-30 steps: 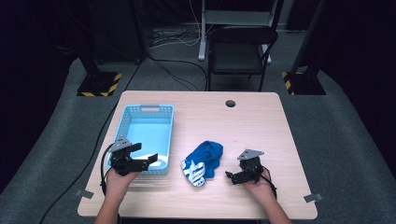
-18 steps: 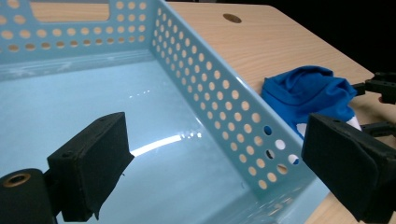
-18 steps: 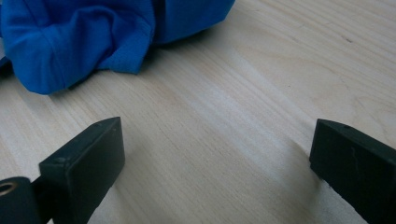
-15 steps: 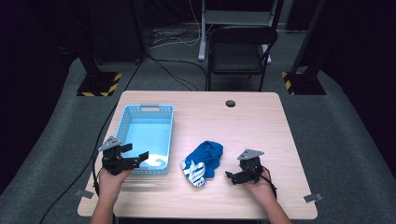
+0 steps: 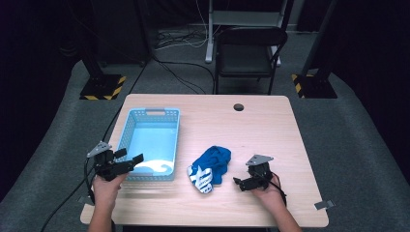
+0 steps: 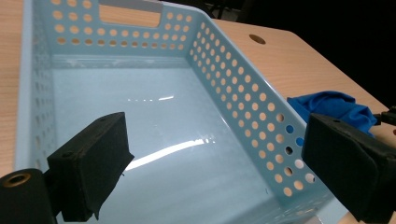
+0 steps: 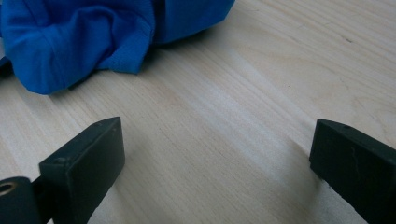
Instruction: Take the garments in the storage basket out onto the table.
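The crumpled blue cloth with a white-printed end [image 5: 211,167] lay on the pale wooden table [image 5: 270,130], just beside the right long wall of the light blue perforated plastic basket [image 5: 126,137], in the same place as a second earlier. It was not lifted or gripped by anything.

What had changed was the left gripper [image 5: 131,161]. A second before, it hung over the near end of the basket, closer to the cloth; it had since drawn back away from the cloth toward the basket's near left corner, with the hand over the table edge. Its jaws were spread wide with nothing between them, and they pointed across the basket's near rim. In the left gripper view its two black pads [image 6: 93,163] framed the basket's interior, with the blue cloth [image 6: 334,108] beyond the right wall.

The right gripper [image 5: 241,183] had kept its place on the other side of the cloth, near it but apart. Its jaws were also spread wide and held nothing. In the right gripper view the cloth [image 7: 84,37] lay ahead of them, and bare tabletop [image 7: 243,116] showed between them.

The basket held nothing visible; its smooth floor caught pale reflections, and a cut-out handle [image 5: 155,113] marked its far end wall.
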The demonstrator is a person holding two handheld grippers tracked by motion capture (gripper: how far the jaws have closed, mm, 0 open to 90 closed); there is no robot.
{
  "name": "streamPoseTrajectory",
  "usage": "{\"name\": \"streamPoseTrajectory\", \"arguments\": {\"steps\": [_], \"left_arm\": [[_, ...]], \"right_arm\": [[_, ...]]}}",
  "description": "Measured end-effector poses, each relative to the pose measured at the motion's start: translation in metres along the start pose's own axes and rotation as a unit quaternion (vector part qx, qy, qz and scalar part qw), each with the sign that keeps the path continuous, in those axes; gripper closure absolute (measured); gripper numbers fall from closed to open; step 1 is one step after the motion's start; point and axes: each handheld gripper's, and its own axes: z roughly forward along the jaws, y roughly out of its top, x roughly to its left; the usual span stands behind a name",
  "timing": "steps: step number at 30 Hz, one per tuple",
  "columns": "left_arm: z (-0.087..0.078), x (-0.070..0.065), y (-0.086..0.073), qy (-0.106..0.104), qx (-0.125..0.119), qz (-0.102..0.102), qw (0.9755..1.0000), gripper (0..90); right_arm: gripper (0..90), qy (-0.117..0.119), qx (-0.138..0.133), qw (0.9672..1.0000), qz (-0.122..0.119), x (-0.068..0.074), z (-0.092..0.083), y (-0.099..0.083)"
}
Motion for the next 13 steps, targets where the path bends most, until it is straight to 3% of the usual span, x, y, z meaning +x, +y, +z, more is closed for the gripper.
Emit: {"name": "streamPoseTrajectory", "arguments": {"steps": [8,13], "left_arm": [[-0.012,0.015,-0.002,0.012,-0.018,-0.032,0.9993,7.3],[-0.016,0.018,-0.002,0.019,-0.022,-0.039,0.9988,7.2]], "right_arm": [[2.6,0.0,0.0,1.0,0.0,0.0,0.0,0.0],[2.6,0.0,0.0,1.0,0.0,0.0,0.0,0.0]]}}
